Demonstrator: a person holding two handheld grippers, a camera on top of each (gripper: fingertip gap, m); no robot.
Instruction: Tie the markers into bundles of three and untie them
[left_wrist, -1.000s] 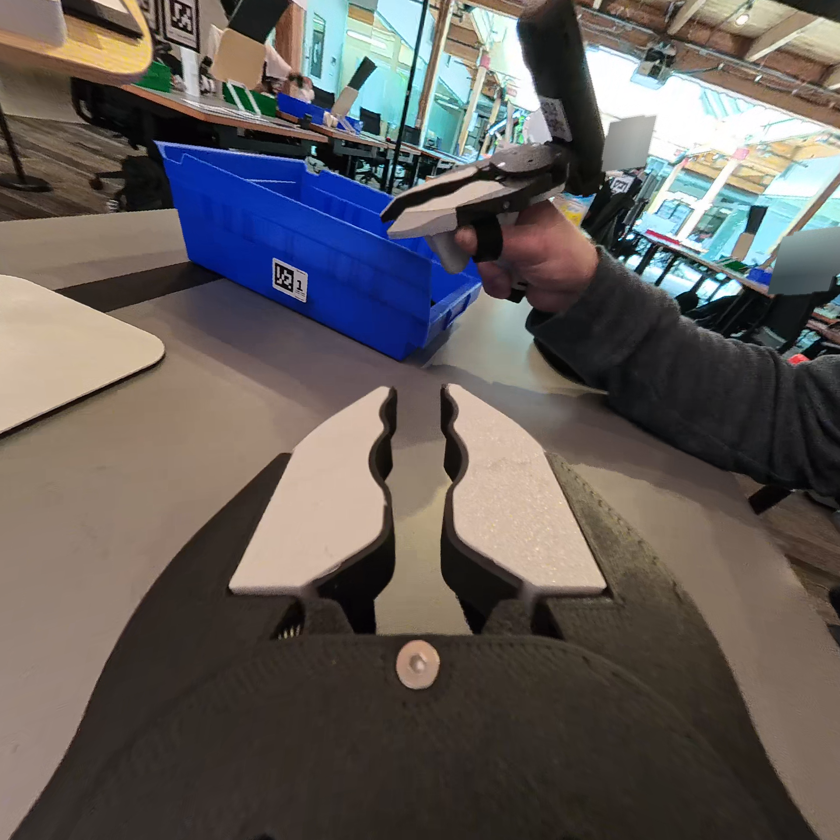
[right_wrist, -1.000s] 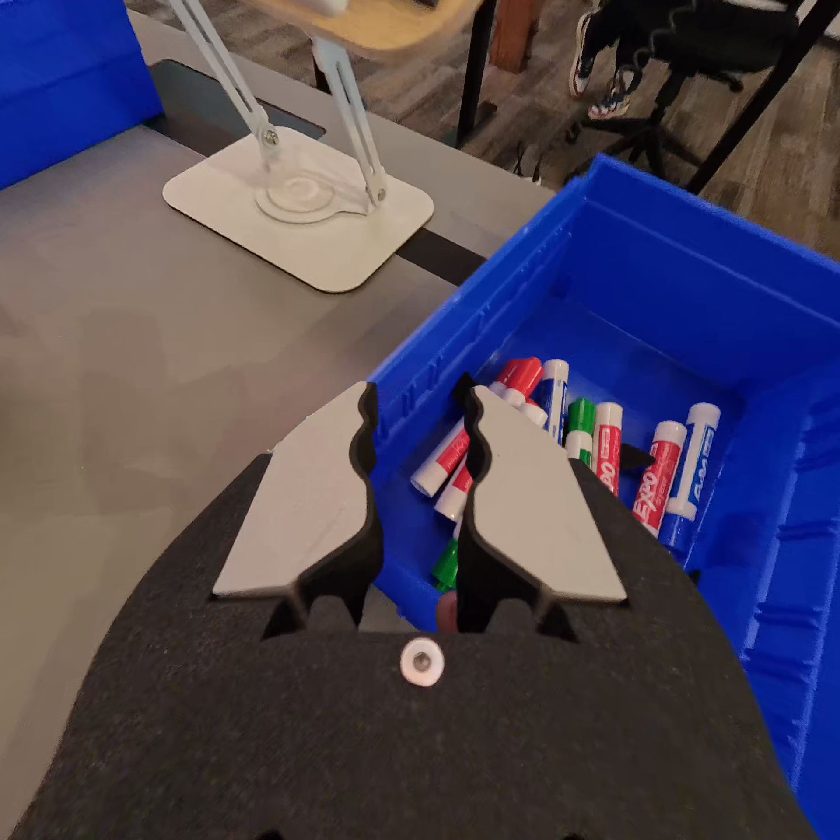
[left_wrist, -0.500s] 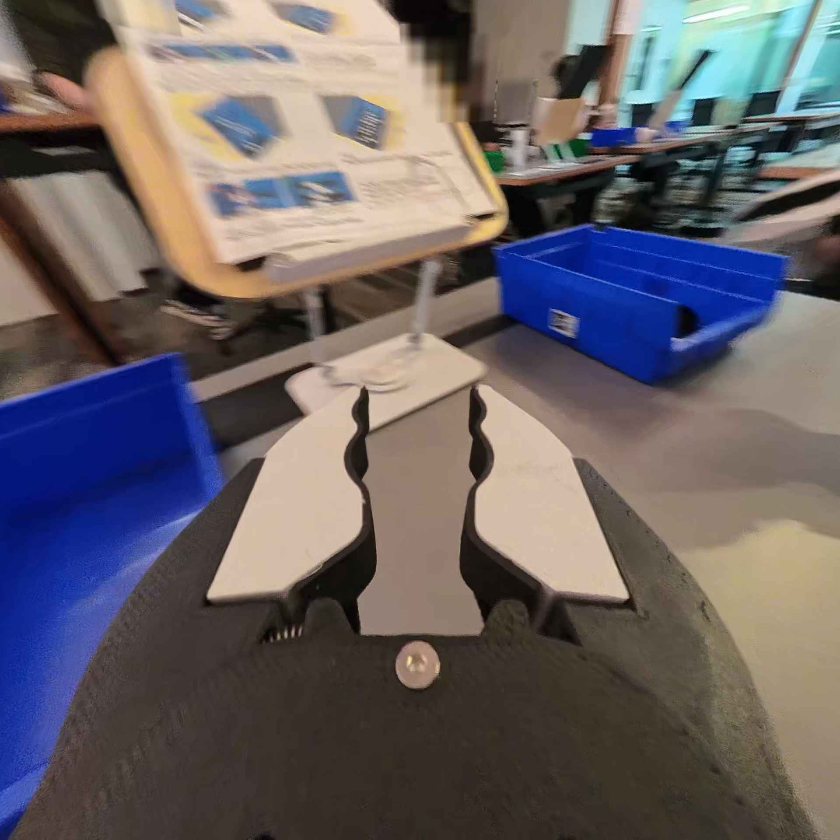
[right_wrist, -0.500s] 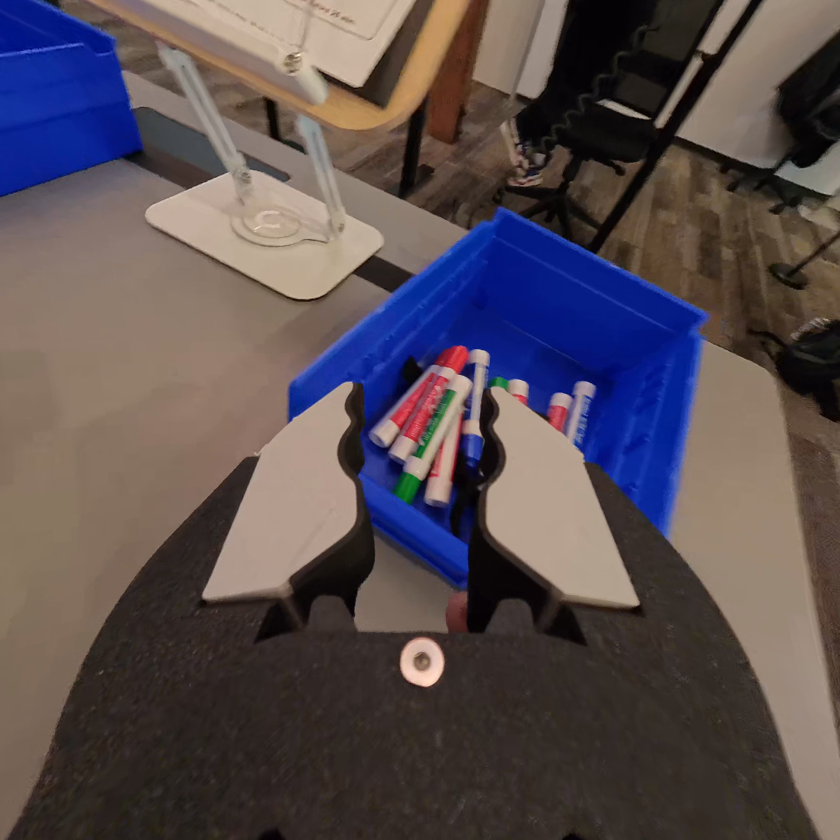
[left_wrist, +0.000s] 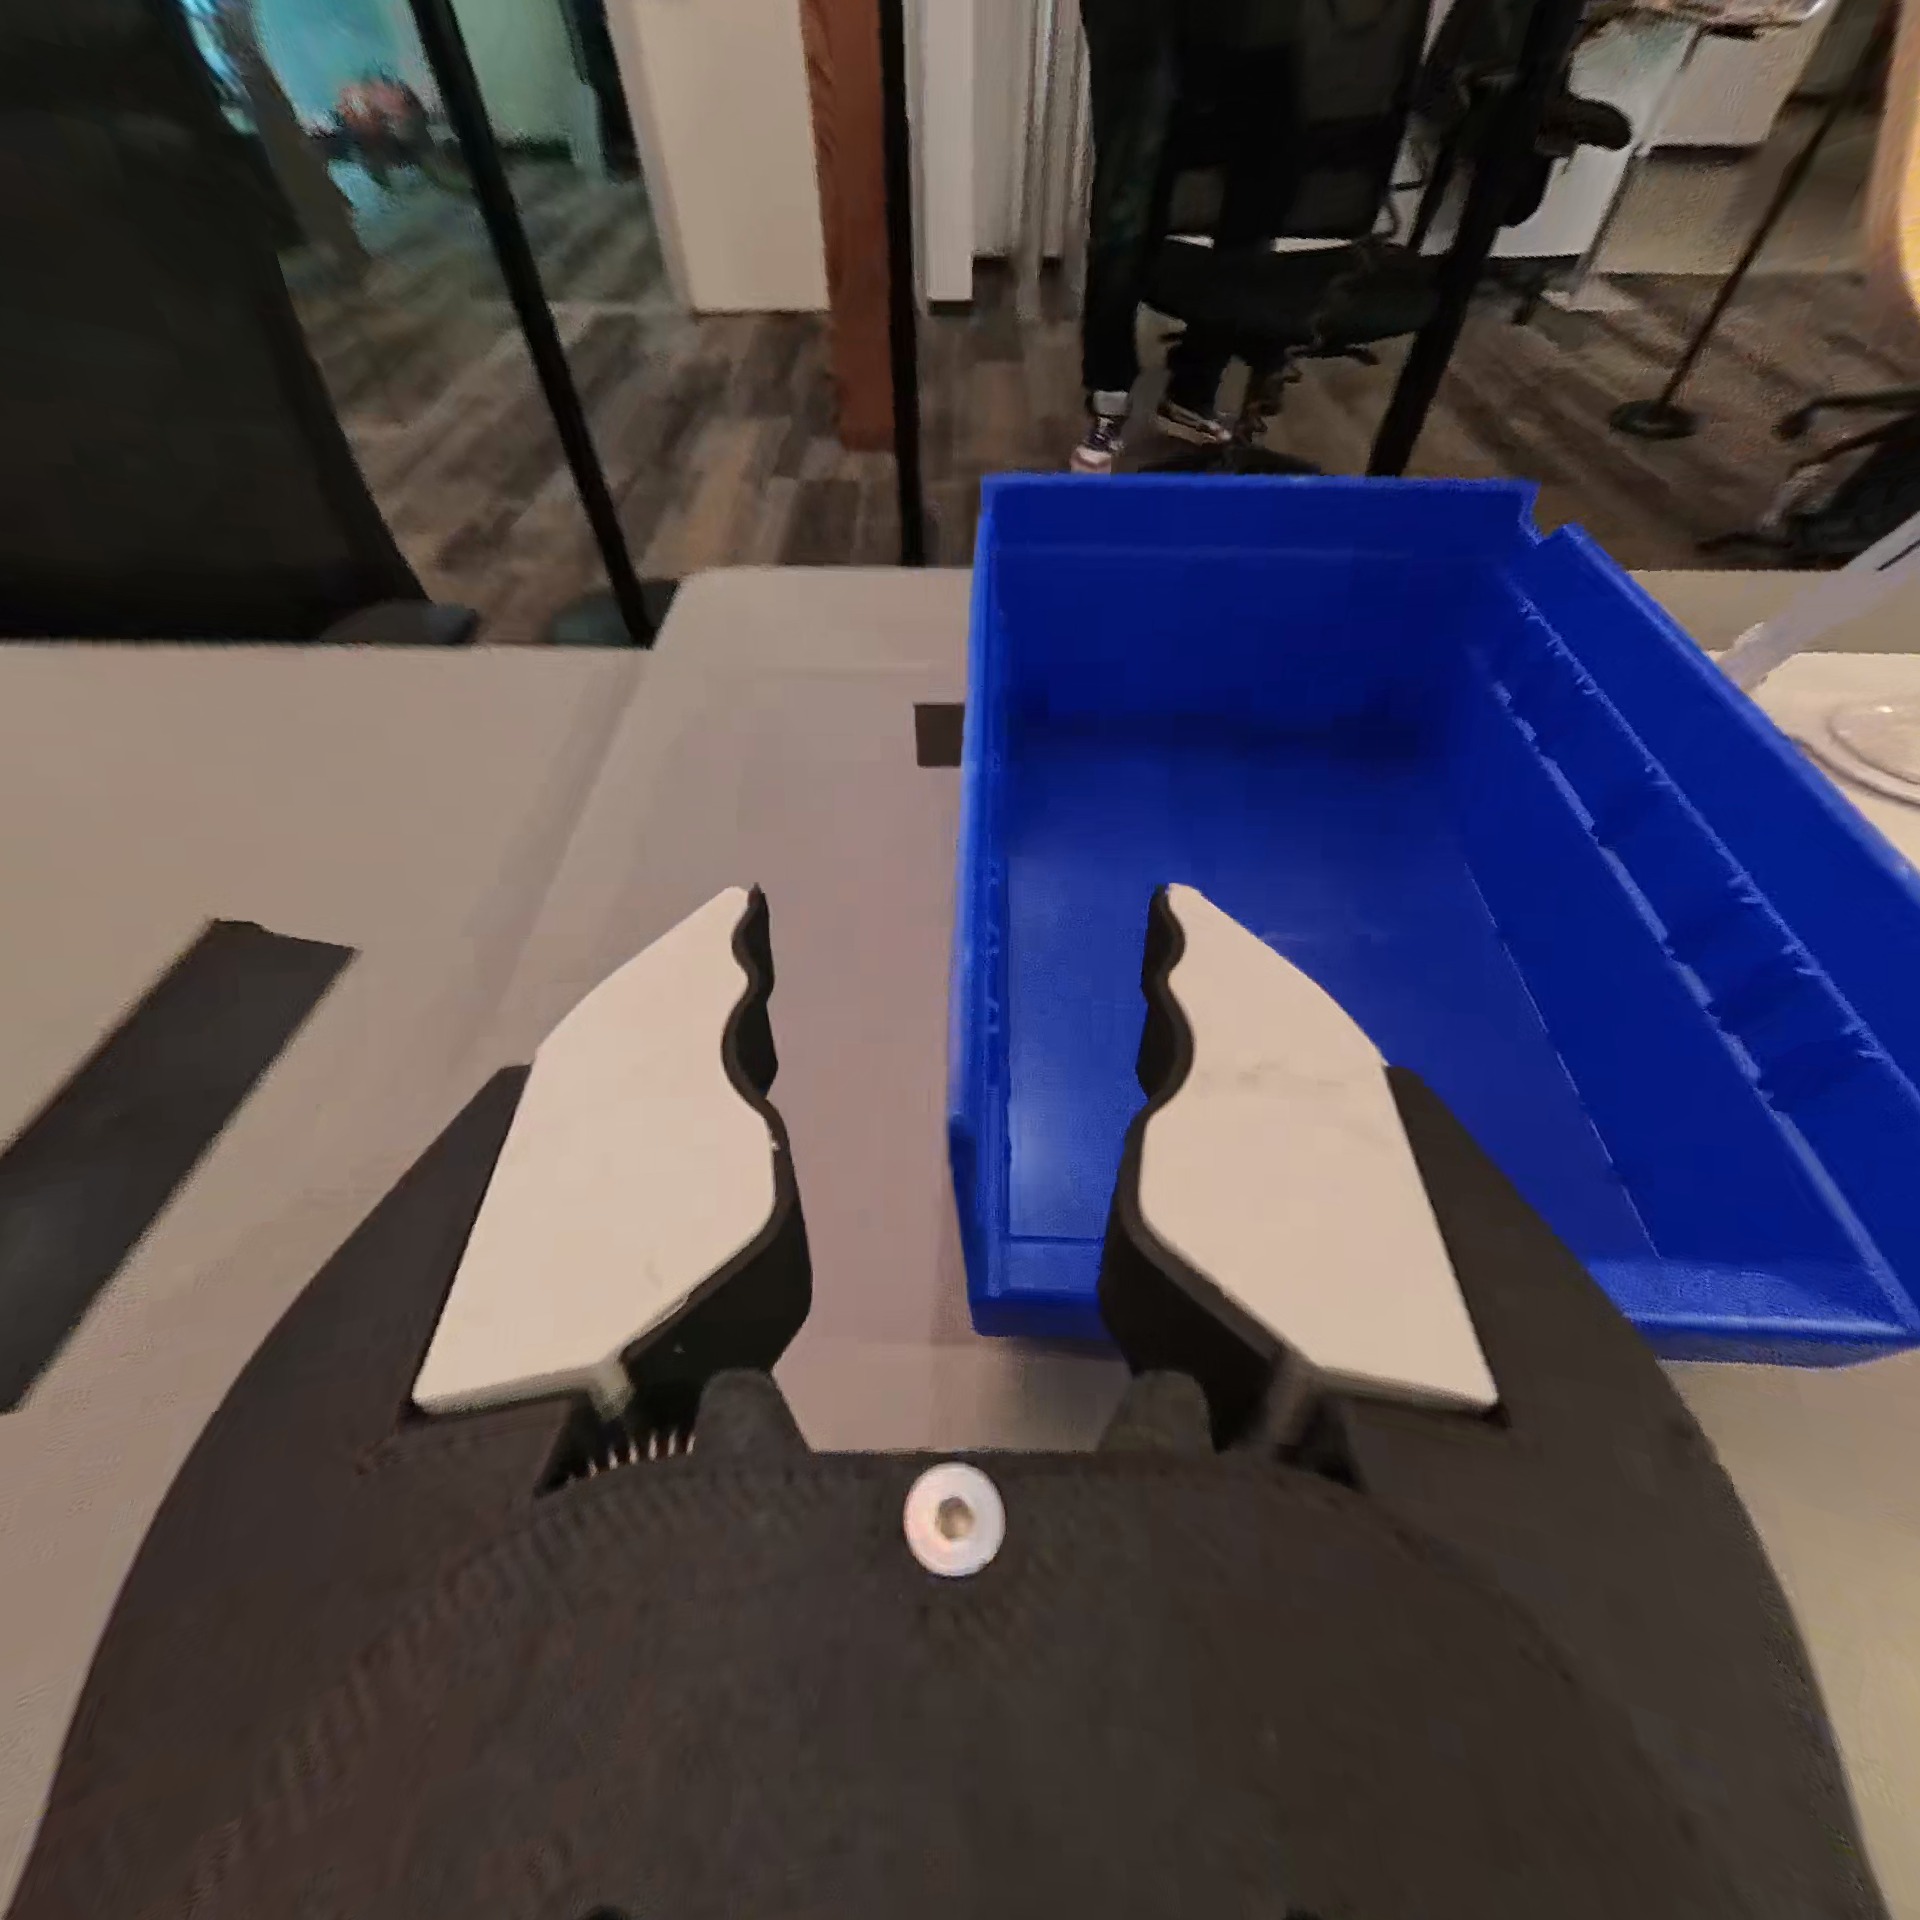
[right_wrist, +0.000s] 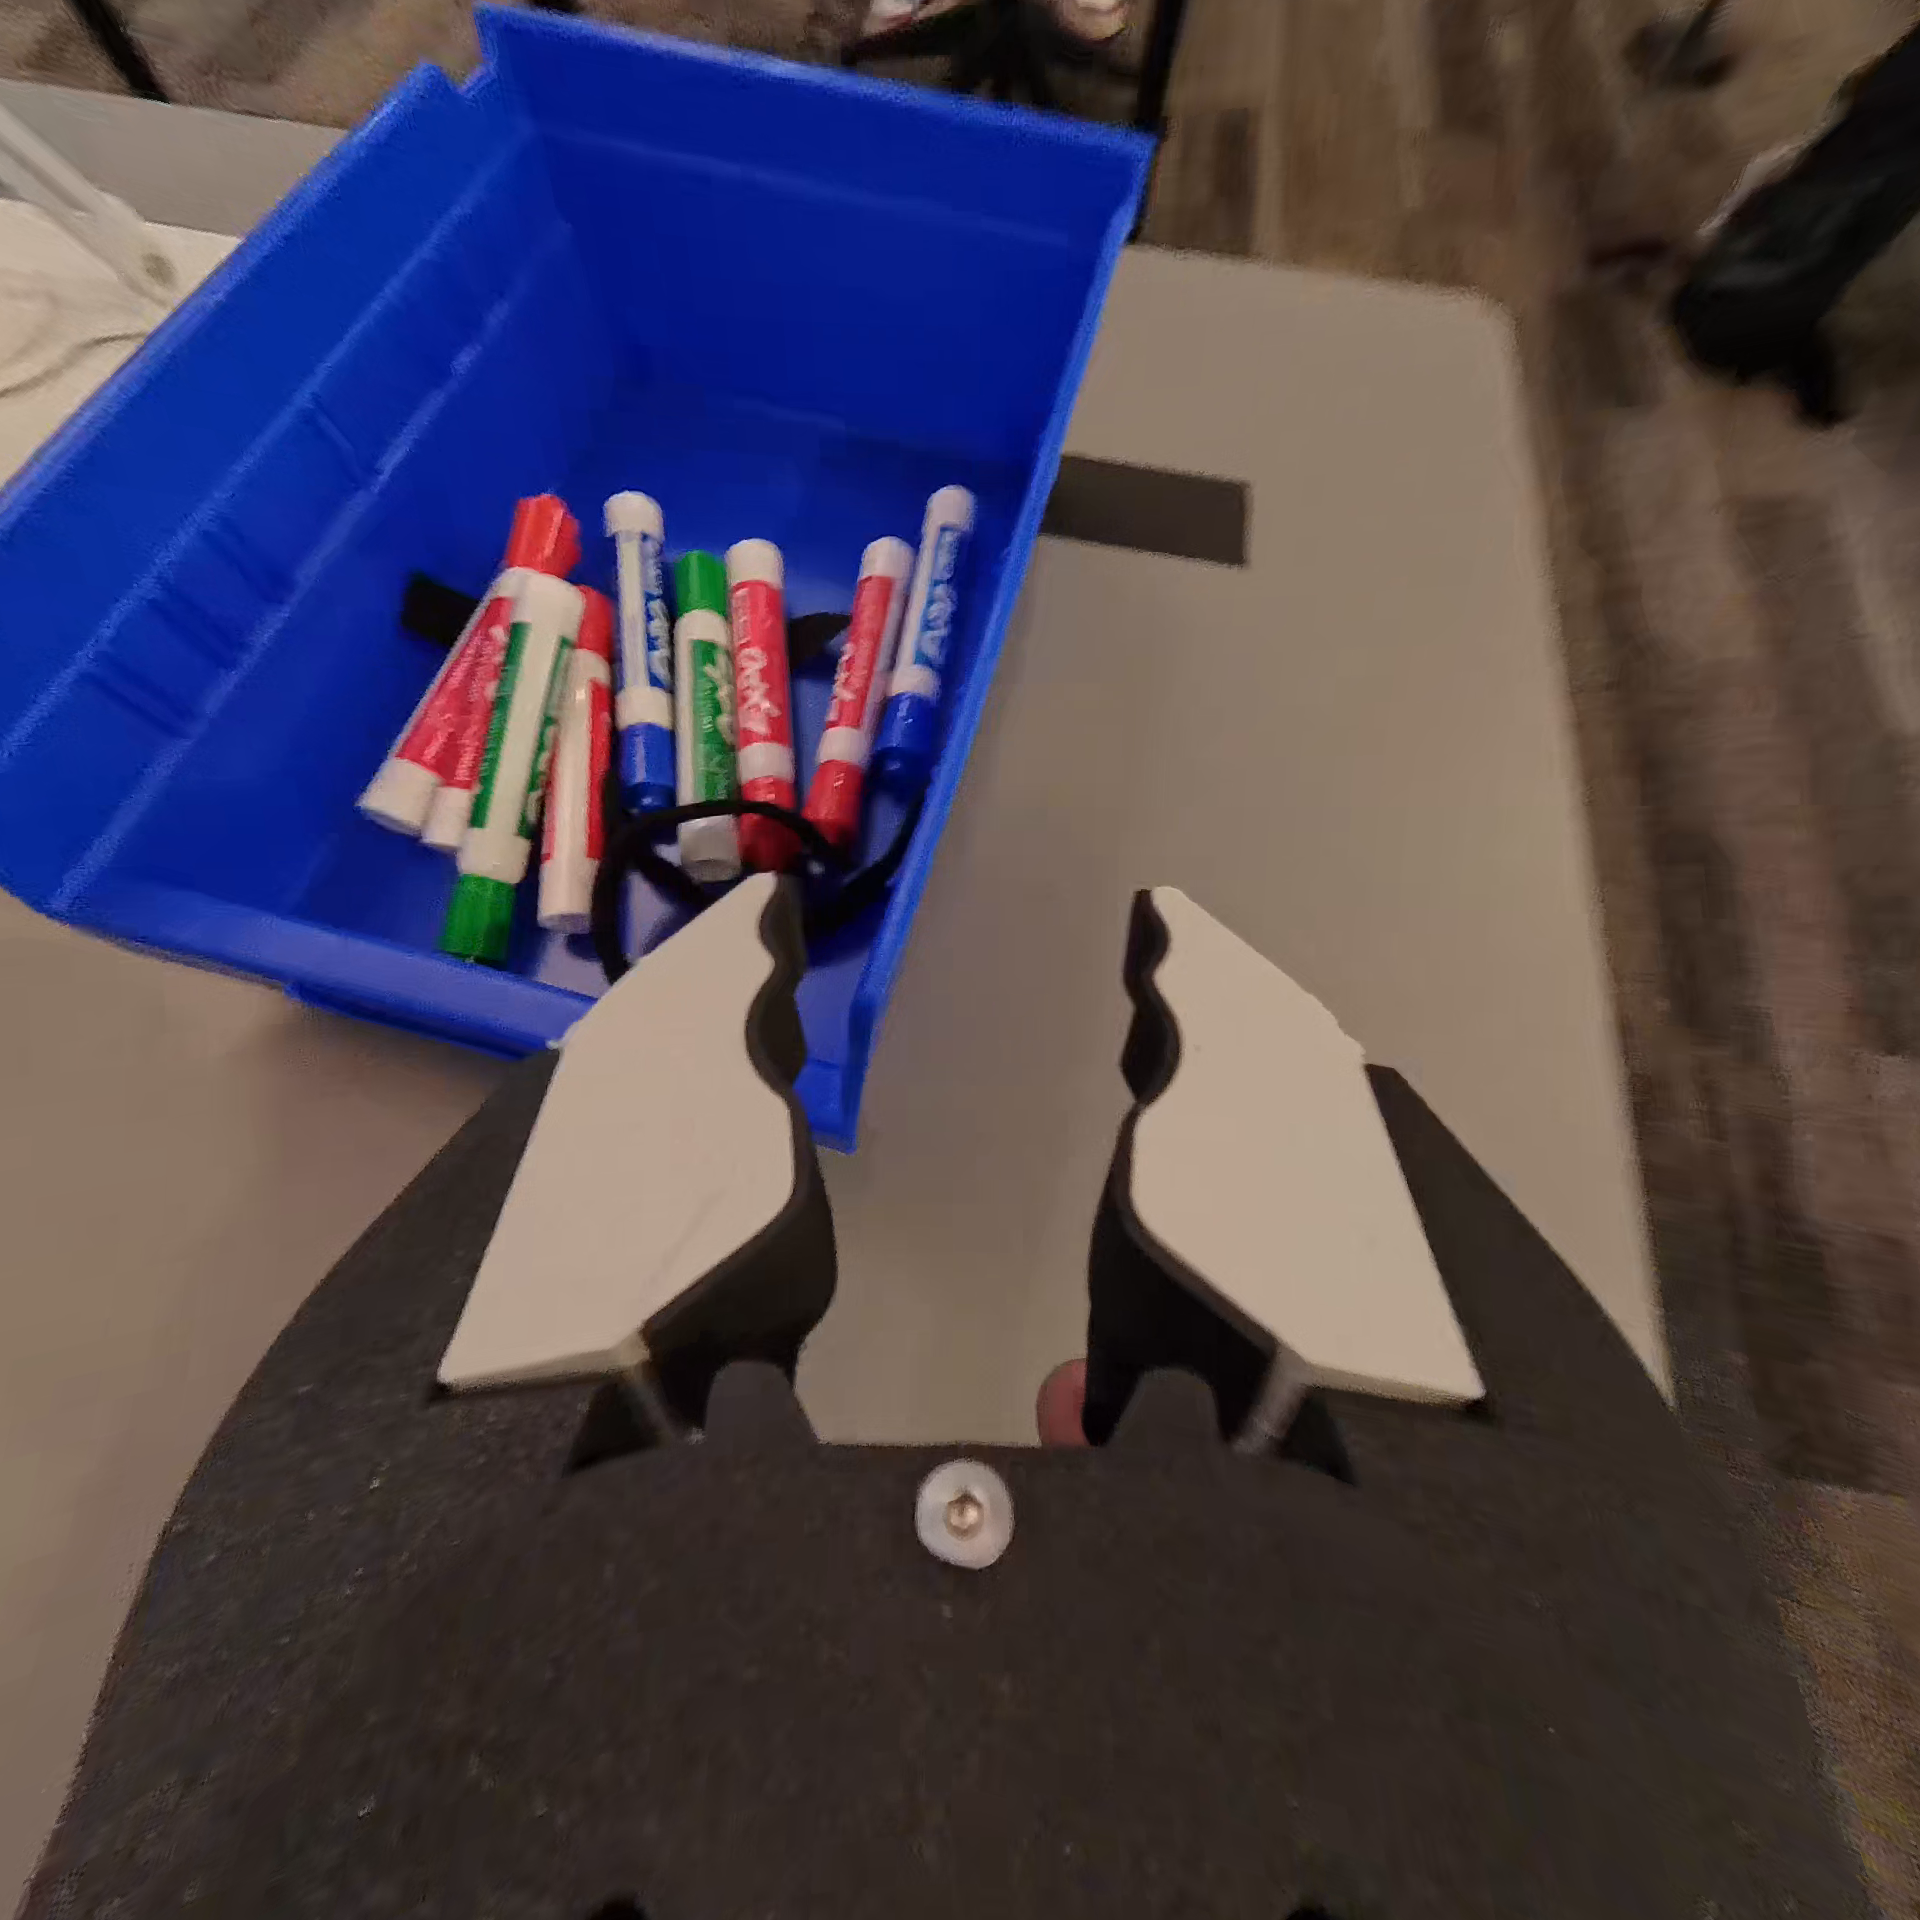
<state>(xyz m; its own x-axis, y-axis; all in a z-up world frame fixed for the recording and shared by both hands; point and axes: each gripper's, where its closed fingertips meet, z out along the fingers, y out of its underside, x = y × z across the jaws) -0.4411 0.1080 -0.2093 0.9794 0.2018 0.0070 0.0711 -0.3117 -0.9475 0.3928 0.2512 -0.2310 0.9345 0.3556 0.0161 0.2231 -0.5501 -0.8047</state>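
Several red, green and blue markers (right_wrist: 686, 686) lie in a blue bin (right_wrist: 312, 353) in the right wrist view, with black elastic bands (right_wrist: 717, 842) at their near ends. My right gripper (right_wrist: 961, 902) is open and empty, just short of that bin's near right corner. My left gripper (left_wrist: 956, 904) is open and empty over the near left wall of an empty blue bin (left_wrist: 1558, 727) in the left wrist view.
Black tape strips mark the grey table (left_wrist: 416, 790), one (left_wrist: 145, 1122) at the left and one (right_wrist: 1143, 509) beyond the marker bin. A white stand base (left_wrist: 1849, 727) lies right of the empty bin. The table's right edge (right_wrist: 1558, 623) drops to the floor. The gap from one gripper's tips to the other's is roughly 85 cm.
Both grippers have opened wider. The left one has swung left from the far bin and stand to the empty bin. The right one has turned right, so the marker bin sits at its left.
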